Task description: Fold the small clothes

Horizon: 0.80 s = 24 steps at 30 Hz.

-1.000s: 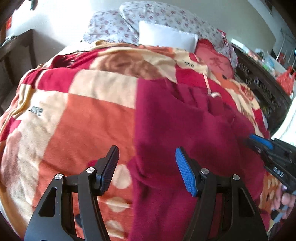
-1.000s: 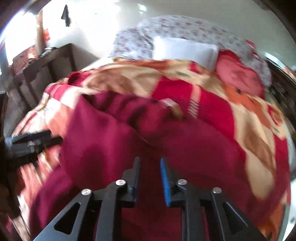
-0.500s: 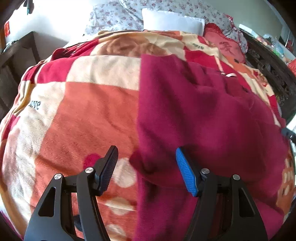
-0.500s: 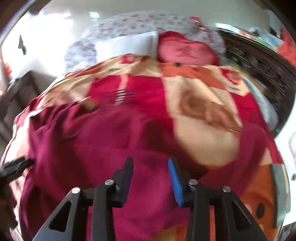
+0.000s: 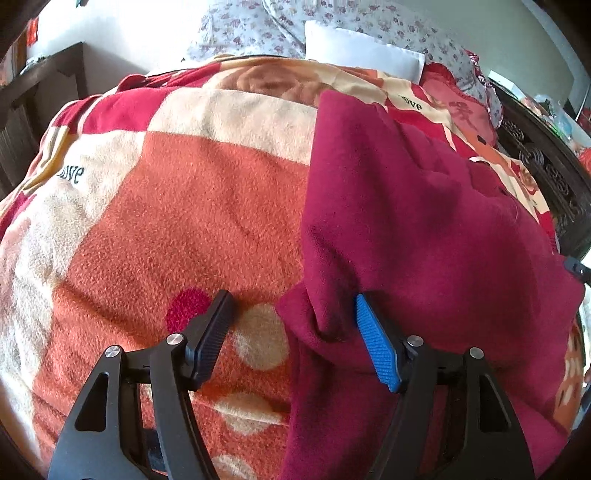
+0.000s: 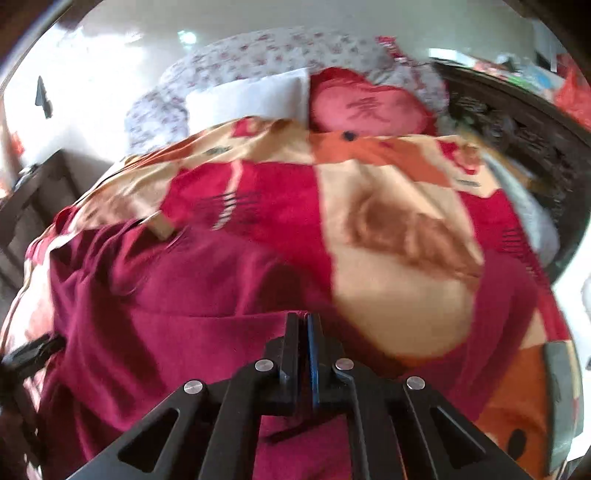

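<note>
Left wrist view: left gripper (image 5: 291, 336) spread wide, jaws just opening further, straddling the bunched left edge of the maroon garment (image 5: 417, 236), pads not pressing. Right wrist view alone shows the right gripper (image 6: 303, 325) pressed together, just closed, pinching the garment's near edge. Garment fleecy, creased, spread on the orange-and-red blanket (image 5: 177, 229) on the bed.

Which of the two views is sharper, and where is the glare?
Left wrist: sharp, blanket nap and garment crisp, wall blown out at the top. Right wrist: motion-blurred throughout, garment smeared, glare on the wall at upper left. Both bend at the edges.
</note>
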Each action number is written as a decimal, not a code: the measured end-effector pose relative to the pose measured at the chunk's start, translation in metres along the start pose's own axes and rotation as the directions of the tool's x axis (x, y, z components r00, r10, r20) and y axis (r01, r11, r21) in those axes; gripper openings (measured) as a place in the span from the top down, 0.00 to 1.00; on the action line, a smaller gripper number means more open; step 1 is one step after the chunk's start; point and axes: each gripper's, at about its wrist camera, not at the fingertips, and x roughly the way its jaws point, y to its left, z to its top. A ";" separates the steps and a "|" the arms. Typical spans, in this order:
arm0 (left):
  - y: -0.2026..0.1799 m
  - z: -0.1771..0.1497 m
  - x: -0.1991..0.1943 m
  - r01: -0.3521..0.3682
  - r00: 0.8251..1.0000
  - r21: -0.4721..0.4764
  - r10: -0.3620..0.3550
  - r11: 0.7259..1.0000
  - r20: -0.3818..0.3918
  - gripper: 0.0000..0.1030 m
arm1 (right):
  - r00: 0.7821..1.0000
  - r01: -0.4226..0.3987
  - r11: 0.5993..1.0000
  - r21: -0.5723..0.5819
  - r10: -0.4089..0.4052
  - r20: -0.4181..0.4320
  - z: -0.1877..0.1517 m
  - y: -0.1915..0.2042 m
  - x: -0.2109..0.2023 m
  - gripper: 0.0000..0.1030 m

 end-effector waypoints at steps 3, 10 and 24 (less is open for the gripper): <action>-0.001 0.000 -0.003 -0.006 1.000 -0.001 0.006 1.000 -0.003 0.33 | 1.000 0.007 0.999 0.049 -0.006 -0.024 -0.006 -0.013 0.011 0.96; -0.011 0.014 -0.037 -0.035 0.994 0.030 0.031 0.999 0.108 0.33 | 0.998 -0.021 0.995 0.098 0.027 -0.059 -0.022 -0.023 -0.013 0.93; -0.027 0.003 -0.003 -0.006 0.998 0.046 0.008 0.999 -0.056 0.33 | 0.996 -0.038 0.975 0.218 0.055 -0.073 -0.031 -0.059 -0.033 0.92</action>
